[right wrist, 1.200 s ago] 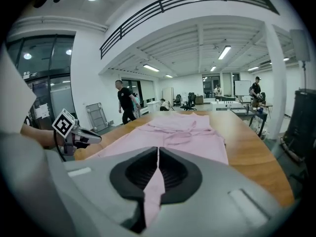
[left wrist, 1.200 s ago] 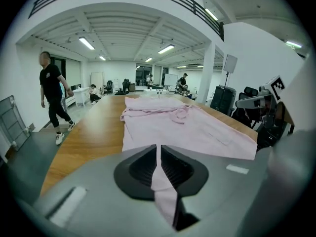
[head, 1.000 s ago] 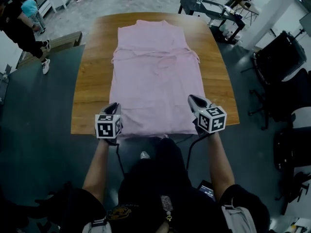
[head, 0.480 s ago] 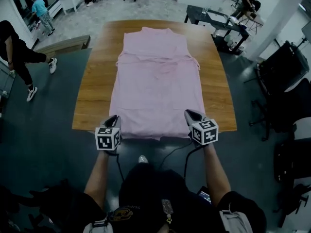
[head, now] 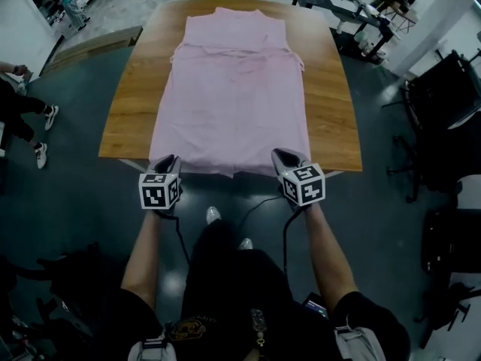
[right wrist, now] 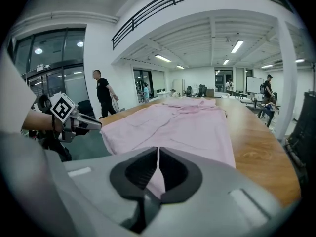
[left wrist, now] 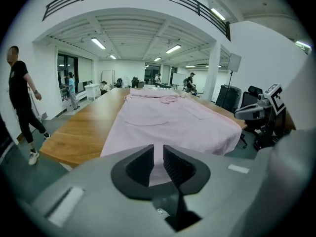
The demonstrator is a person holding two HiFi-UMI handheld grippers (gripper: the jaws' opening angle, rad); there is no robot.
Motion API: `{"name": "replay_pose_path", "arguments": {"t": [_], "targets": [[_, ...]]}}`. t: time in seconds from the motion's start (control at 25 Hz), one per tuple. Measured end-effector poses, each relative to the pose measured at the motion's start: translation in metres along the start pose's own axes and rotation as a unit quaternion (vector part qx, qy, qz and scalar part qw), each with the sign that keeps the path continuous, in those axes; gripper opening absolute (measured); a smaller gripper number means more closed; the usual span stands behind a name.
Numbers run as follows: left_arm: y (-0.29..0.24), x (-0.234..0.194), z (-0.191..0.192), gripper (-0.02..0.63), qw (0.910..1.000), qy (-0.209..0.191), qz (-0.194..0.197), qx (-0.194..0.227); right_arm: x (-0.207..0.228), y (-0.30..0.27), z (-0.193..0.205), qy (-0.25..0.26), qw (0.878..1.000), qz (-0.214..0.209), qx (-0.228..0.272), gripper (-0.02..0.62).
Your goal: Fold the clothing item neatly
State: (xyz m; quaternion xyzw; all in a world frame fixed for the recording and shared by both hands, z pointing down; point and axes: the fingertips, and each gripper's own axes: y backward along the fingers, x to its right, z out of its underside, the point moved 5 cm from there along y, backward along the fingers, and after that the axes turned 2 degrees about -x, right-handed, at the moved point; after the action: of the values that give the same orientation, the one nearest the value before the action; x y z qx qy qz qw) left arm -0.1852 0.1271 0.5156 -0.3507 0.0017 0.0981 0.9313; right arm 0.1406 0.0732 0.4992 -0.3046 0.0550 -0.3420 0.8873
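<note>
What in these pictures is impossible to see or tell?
Whether the shut right claw pinches the pink fabric garment's near hem: in the head view the claw's body covers its tips, and its own view leaves it unclear.
The garment's underside: every view, it lies spread on the brown wooden table.
Far collar details: too small in all views.

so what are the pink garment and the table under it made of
Garment: seemingly a thin woven cloth, perhaps cotton, with a matte look. It lies flat with soft creases, and its hem droops over the table edge.
Table: wood or a wood-look laminate, with brown grain streaks and a faint sheen. Whether it is solid or veneer cannot be told.
</note>
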Motion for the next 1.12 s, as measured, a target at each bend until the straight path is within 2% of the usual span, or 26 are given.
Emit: {"name": "replay_pose_path", "arguments": {"t": [0.12,0.28,0.44,0.52,0.72,0.88,1.12], "targets": [[0.005,-0.005,0.022,0.120,0.9997,0.015,-0.001,-0.018,-0.003,0.005,0.019,0.001,1.000,-0.006,-0.011,0.033],[0.012,-0.022,0.054,0.165,0.9984,0.017,-0.029,-0.046,-0.005,0.011,0.053,-0.018,0.999,-0.006,-0.031,0.082],[0.005,-0.043,0.075,0.213,0.9967,0.024,-0.062,-0.047,0.006,0.010,0.080,-0.032,0.999,0.011,-0.041,0.150],[-0.004,-0.056,0.082,0.251,0.9965,0.038,-0.064,-0.039,0.013,0.009,0.094,-0.041,0.998,0.024,-0.045,0.184],[-0.026,-0.080,0.094,0.353,0.9985,0.043,-0.024,-0.023,0.024,0.006,0.129,-0.057,0.995,0.045,-0.062,0.219],[-0.045,-0.088,0.106,0.382,0.9989,0.031,-0.002,-0.036,0.044,0.008,0.149,-0.069,0.992,0.070,-0.079,0.234],[-0.067,-0.088,0.112,0.405,0.9983,0.006,0.045,-0.038,0.087,0.000,0.174,-0.077,0.988,0.094,-0.091,0.304]]}}
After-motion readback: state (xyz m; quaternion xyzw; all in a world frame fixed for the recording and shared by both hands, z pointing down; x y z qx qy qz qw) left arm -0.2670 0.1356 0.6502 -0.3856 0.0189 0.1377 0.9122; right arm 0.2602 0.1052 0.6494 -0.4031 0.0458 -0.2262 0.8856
